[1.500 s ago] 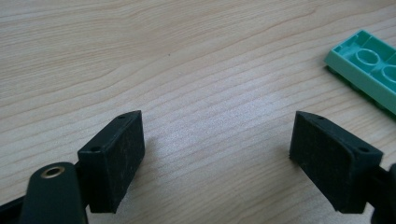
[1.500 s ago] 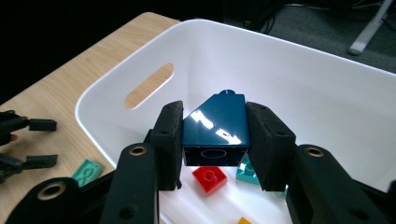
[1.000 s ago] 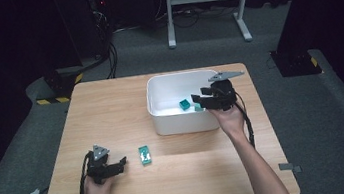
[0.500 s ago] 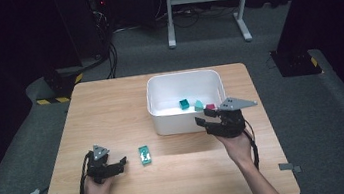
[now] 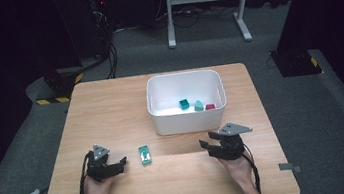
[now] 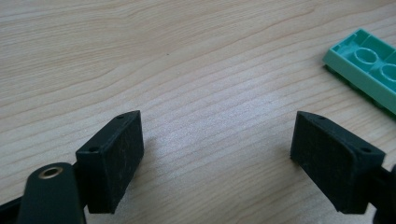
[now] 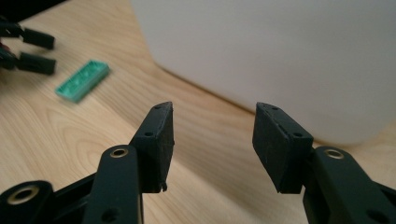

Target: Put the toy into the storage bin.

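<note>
Tongs status: my left gripper (image 5: 121, 162) rests at the lower left of the high view with jaws spread wide and nothing between them, and the green brick (image 5: 144, 155) lies flat on the table (image 5: 111, 110) just to its right. My right gripper (image 5: 206, 145), at the lower centre-right below the white bin (image 5: 188, 120), has just been opening its jaws, empty between them.

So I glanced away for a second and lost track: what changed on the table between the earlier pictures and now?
The right tongs came back from over the white bin down to the table in front of it. Their jaws have just been opening, with nothing between them. A pink block now shows in the bin beside two teal blocks. The left tongs and the green brick stayed put.
</note>
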{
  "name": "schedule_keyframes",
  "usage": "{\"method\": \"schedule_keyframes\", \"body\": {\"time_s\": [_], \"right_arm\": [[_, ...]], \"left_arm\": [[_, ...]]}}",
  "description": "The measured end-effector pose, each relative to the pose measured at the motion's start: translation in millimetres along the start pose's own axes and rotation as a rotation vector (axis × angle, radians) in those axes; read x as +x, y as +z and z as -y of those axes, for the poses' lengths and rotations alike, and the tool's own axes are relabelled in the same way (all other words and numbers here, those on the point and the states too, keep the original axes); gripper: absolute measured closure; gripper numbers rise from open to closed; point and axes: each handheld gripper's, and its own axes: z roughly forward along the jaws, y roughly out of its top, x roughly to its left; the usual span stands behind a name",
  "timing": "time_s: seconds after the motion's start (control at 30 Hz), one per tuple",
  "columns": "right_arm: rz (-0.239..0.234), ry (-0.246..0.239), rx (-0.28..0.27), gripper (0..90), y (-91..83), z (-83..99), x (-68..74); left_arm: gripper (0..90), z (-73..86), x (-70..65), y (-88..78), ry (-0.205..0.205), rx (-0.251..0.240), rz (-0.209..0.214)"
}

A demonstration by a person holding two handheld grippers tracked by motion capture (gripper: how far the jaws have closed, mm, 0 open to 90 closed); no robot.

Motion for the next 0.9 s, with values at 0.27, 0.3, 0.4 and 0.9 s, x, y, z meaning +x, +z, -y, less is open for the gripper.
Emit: {"method": "schedule_keyframes", "body": {"time_s": [0.27, 0.3, 0.4, 0.9], "right_arm": [[0.05, 0.004, 0.077, 49.1, 22.2, 23.2, -4.6], [0.054, 0.003, 0.079, 49.0, 23.6, 24.0, -4.6], [0.067, -0.007, 0.078, 48.9, 25.9, 24.3, -5.1], [0.132, -0.025, 0.134, 46.6, 37.3, 26.9, -9.1]], "left_arm": [[18.4, -0.4, -3.6, -3.5, 0.032, 0.01, 0.015], [18.4, -0.5, -4.7, -4.6, 0.036, 0.005, 0.02], [18.4, -1.5, -8.2, -9.0, 0.031, -0.02, 0.074], [15.9, -10.5, -40.7, -11.8, 0.08, -0.014, 0.154]]}}
